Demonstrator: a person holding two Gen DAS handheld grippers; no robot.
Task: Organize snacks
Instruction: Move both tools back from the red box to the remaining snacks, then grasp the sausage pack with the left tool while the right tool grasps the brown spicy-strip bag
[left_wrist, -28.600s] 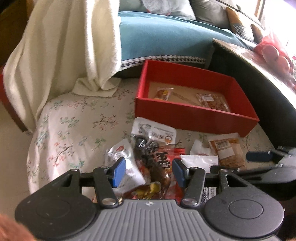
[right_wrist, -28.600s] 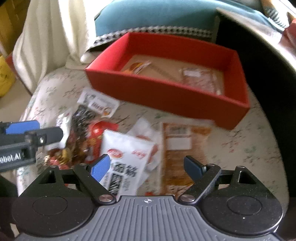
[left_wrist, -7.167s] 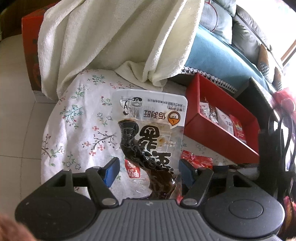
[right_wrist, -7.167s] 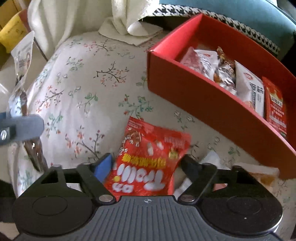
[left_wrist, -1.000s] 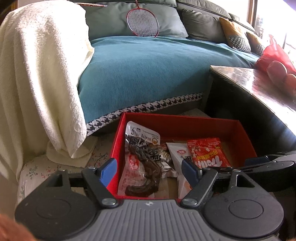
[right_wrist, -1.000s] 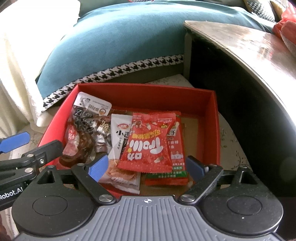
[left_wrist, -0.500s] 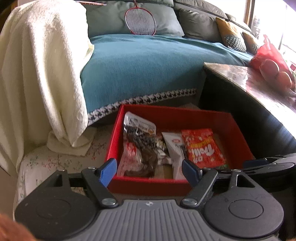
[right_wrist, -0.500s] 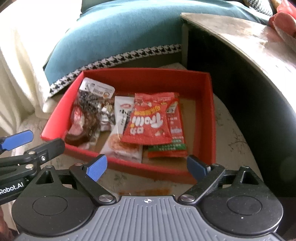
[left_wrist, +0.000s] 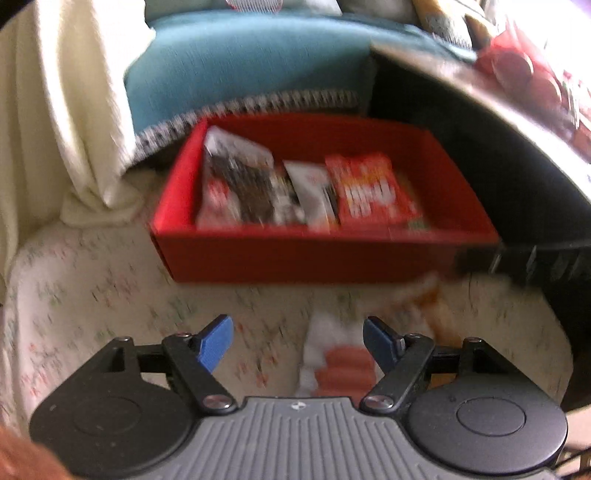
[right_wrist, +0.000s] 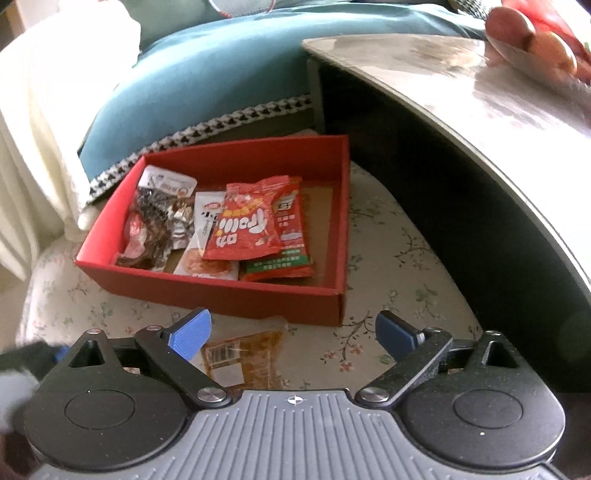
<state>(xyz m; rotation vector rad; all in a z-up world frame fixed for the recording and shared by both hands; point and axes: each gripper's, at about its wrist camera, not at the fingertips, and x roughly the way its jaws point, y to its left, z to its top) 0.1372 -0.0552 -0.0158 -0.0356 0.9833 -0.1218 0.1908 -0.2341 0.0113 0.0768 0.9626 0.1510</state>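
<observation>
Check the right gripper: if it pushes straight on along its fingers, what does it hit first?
Probably the brown snack packet lying on the floral cover, just ahead of the right gripper toward its left finger. Its jaws stand open and empty. The red box lies beyond; depth is uncertain through the fisheye.

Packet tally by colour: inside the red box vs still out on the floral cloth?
In red cardboard box:
Red packets: 2 (white-lettered, green-bottomed)
White packet: 1
Clear packet of dark snack: 1
Silver foil packet: 1
On floral cloth:
Brown clear packet: 1
White-and-orange packet, blurred: 1
Total: 7
</observation>
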